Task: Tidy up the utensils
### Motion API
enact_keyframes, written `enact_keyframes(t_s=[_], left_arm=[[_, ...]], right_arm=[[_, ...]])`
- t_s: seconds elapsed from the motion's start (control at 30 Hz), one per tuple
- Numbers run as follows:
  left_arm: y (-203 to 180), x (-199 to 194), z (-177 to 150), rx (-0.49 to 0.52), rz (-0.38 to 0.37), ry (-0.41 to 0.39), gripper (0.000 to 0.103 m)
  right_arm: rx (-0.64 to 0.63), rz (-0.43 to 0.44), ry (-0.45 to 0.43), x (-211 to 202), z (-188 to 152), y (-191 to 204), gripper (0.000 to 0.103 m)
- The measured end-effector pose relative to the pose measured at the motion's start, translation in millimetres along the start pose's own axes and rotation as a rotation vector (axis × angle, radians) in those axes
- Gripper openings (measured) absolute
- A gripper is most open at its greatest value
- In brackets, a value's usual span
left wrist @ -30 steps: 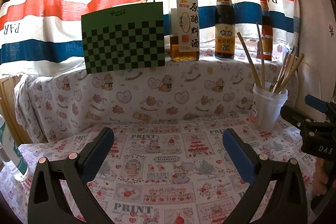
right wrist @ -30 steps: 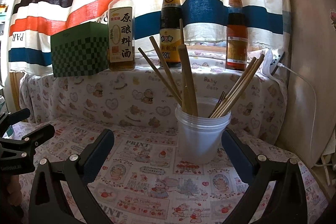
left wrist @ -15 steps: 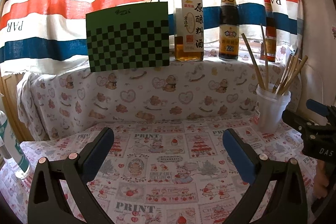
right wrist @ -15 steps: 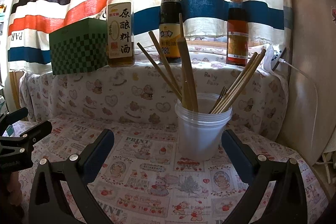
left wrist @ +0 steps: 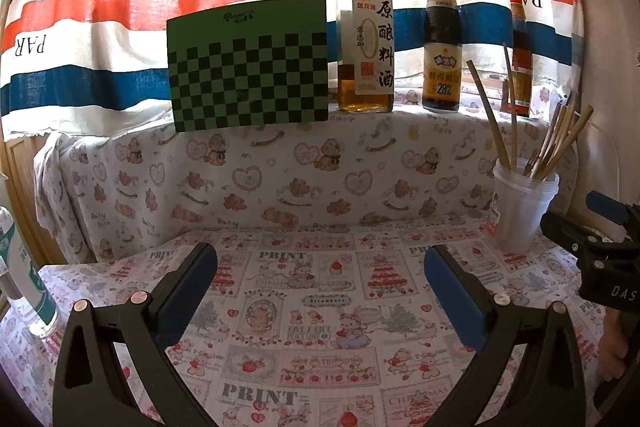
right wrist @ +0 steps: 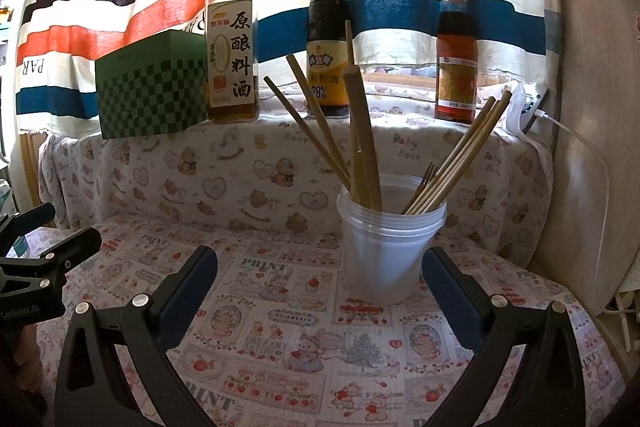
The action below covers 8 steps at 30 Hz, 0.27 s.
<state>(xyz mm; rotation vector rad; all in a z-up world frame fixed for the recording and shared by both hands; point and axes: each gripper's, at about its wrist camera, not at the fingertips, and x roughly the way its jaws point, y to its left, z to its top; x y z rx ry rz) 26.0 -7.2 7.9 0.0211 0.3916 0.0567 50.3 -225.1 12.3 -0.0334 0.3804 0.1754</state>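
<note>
Jaws on both the left gripper (left wrist: 321,267) and right gripper (right wrist: 320,267) gape wide, empty. At twelve o'clock from the right one, a plastic cup (right wrist: 386,251) holds chopsticks (right wrist: 320,123) upright on the bench (right wrist: 280,327).

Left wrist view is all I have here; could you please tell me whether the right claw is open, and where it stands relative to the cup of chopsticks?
Observer: The right claw is open and empty; the plastic cup stands just ahead, nearer its right finger.
Operator: Thank you. Is there anything in the cup besides chopsticks?
Observer: Yes, a broad flat wooden handle stands nearly upright on the cup's left side, wider than the chopsticks.
Operator: Is there anything near the cup that I should avoid?
Observer: A white cable runs from the right end of the ledge down along the wall.
</note>
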Motion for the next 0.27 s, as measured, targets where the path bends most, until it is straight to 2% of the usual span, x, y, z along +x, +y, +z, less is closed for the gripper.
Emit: enact_keyframes(t_s=[0.27], left_arm=[[-4.1,-4.2,0.5,0.022,0.017,-0.027,0.102]], right_arm=[[0.029,-0.002,0.023,5.0,0.2,-5.5,0.103]])
